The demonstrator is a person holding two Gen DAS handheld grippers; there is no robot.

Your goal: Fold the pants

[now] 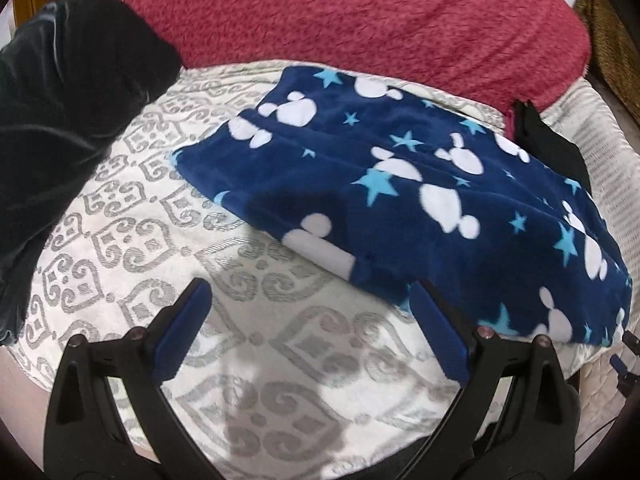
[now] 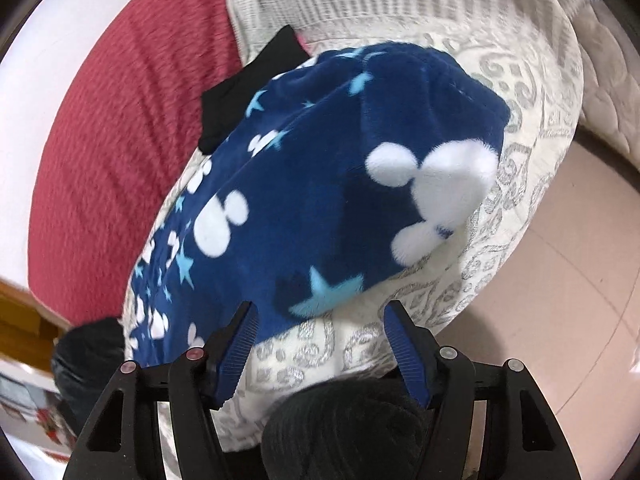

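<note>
Patterned bedspread bears folded navy star-printed pants

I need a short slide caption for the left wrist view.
Open left gripper above a patterned bedcover, near folded blue fleece pants.

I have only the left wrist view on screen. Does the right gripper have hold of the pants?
Observer: No. The right gripper is open, nothing between its pads, near a corner of the blue pants.
Operator: What lies beyond that corner?
Observer: The patterned bedcover ends there; pale tiled floor shows below.
Operator: Anything near that gripper?
Observer: A dark fuzzy object sits just below its jaws; I cannot tell what.
</note>
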